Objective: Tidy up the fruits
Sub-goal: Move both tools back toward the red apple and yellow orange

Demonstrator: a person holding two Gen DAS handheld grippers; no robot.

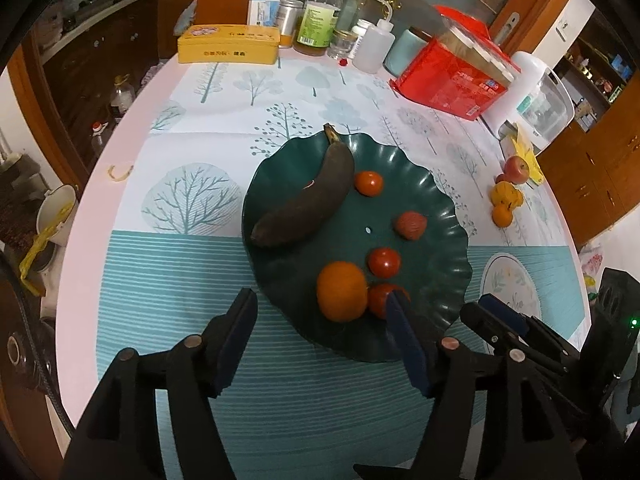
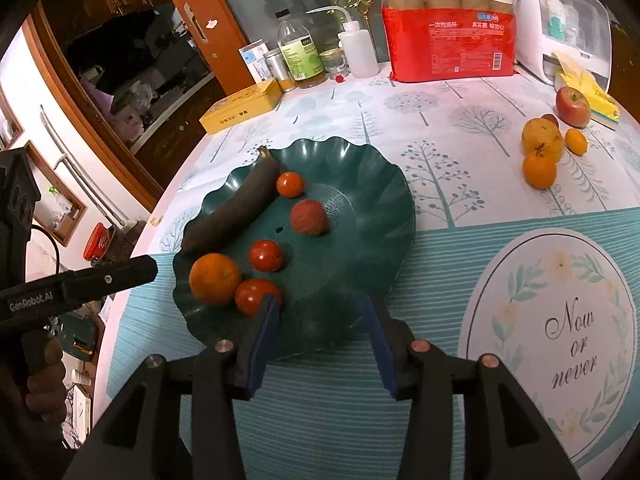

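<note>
A dark green scalloped plate (image 1: 436, 216) (image 2: 360, 208) holds a blackened banana (image 1: 308, 196) (image 2: 232, 208), an orange (image 1: 342, 291) (image 2: 215, 279), three small tomatoes (image 1: 384, 262) (image 2: 265, 255) and a reddish lychee (image 1: 410, 225) (image 2: 308, 217). My left gripper (image 1: 322, 312) is open and empty above the plate's near edge. My right gripper (image 2: 320, 312) is open and empty over the plate's near rim; it shows in the left wrist view (image 1: 500, 316). Loose on the table at the right lie an apple (image 1: 517, 170) (image 2: 573, 106) and several oranges (image 1: 505, 196) (image 2: 540, 168).
At the table's back stand a yellow tin (image 1: 228, 45) (image 2: 240, 106), bottles (image 1: 318, 20) (image 2: 298, 56), a red pack of paper cups (image 1: 452, 80) (image 2: 448, 36) and a white appliance (image 1: 536, 104) (image 2: 568, 20). A round printed mat (image 2: 548, 340) lies at the right.
</note>
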